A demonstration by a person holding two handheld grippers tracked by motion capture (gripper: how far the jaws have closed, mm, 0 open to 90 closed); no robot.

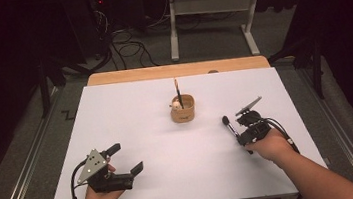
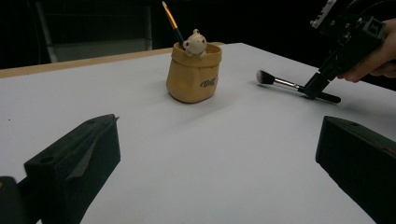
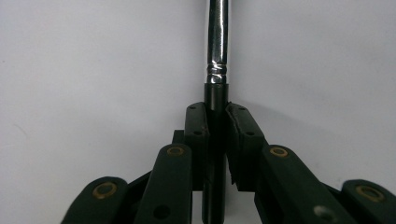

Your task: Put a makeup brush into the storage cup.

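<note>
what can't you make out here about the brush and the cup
- Makeup brush: in the right gripper view its bristle head is cut off by the top edge.
- Lettering on the tan cup: too small and blurred in the left gripper view.
- Cup's inside: hidden by its wall in the high view.

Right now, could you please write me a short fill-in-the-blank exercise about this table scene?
1. The right gripper is shut on the handle of a makeup ____.
2. The left gripper holds nothing; its jaws stand ____.
3. The tan pot near the table's middle holds a small bear figure and one upright ____.
4. The bristles of the held tool point toward the ____.

Missing words: brush; open; brush; pot
</note>
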